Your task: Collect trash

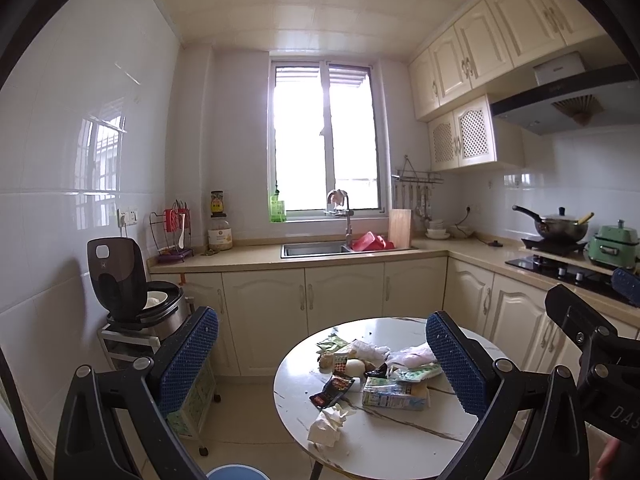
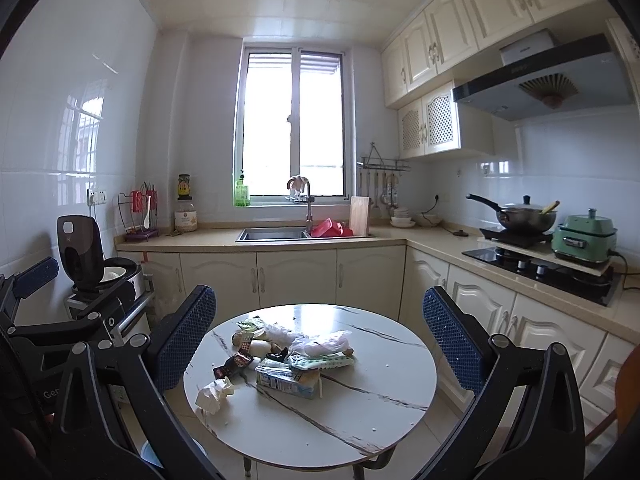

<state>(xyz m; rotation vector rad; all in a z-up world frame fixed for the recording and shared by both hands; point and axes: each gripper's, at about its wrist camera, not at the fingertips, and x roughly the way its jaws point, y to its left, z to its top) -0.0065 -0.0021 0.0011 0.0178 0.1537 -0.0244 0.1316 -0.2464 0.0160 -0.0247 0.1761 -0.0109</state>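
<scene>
Round table (image 2: 360, 420), trash pile (image 2: 288, 356) between wide-apart right gripper (image 2: 320, 340) fingers (image 2: 452, 340).

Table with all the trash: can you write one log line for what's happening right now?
stage: approach | left gripper: open, empty | right gripper: open, empty | trash pile: untouched on round table | crumpled tissue: nearest

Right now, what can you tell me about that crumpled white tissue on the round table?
The crumpled tissue is a white, soft-looking paper wad, creased and partly unfolded. It lies on the round marble-patterned table near the edge closest to the cameras, on the left side of the litter, just in front of a dark snack wrapper. Neither gripper touches it.
</scene>
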